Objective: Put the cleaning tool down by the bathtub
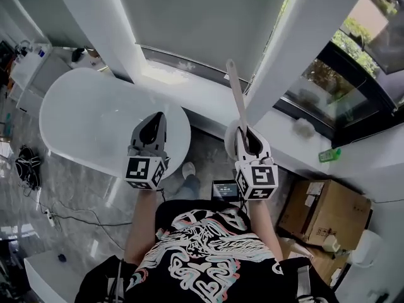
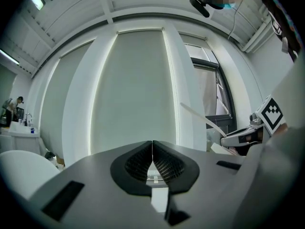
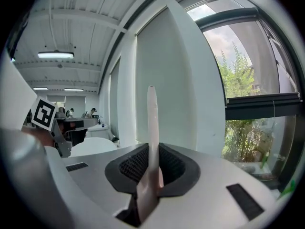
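Grey marbled floor [image 1: 82, 191] spreads under a white oval bathtub [image 1: 95, 122], which stands at the left before white columns and a lowered roller blind [image 1: 202, 17]. At the right, a dark-framed window [image 1: 328, 81] shows greenery outside, with a white ledge [image 1: 297, 160] running below it. A cardboard box [image 1: 325, 213] sits on the floor under that ledge, and cables [image 1: 69, 216] trail across the floor near the tub. The left gripper [image 1: 158, 117] hangs over the tub's right end, its jaws pressed together with nothing between them. The right gripper [image 1: 243, 137] is clamped on the cleaning tool [image 1: 235, 93], whose long pale handle sticks out past the jaws toward the blind, off the floor and beside the tub's end.
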Demonstrator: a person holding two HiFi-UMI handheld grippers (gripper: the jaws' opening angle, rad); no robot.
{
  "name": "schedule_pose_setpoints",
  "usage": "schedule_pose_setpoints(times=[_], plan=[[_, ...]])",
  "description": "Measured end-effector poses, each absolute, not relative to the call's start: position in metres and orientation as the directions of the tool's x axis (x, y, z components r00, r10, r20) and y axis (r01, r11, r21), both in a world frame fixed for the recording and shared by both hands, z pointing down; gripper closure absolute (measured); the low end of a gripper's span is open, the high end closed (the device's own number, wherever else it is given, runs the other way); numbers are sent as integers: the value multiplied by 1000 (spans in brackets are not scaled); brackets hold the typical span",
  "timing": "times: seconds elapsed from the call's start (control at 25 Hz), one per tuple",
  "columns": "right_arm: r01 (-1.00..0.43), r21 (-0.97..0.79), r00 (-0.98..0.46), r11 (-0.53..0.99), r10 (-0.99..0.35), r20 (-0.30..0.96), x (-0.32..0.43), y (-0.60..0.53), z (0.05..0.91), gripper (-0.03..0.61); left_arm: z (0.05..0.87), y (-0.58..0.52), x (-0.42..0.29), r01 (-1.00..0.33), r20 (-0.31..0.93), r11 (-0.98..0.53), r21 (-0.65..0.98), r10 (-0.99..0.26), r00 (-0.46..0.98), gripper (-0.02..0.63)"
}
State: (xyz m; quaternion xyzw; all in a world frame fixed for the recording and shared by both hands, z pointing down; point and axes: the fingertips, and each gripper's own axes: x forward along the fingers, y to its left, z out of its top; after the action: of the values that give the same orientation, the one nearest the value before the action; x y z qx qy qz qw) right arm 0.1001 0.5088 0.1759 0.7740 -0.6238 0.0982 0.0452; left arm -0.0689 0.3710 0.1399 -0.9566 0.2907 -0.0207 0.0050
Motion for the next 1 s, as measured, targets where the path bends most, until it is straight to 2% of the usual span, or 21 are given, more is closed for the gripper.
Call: schedule_pose_setpoints(times=[0.48,1.0], plan=[[-971,-73,208,-230,-951,227,142,364,182,504,148,228,-24,-542,74,-840,-16,-542,837,596],[-986,-36,150,-162,-961,232,120,240,178,504,140,120,-42,-560,42,-829,14,-559,828,596]])
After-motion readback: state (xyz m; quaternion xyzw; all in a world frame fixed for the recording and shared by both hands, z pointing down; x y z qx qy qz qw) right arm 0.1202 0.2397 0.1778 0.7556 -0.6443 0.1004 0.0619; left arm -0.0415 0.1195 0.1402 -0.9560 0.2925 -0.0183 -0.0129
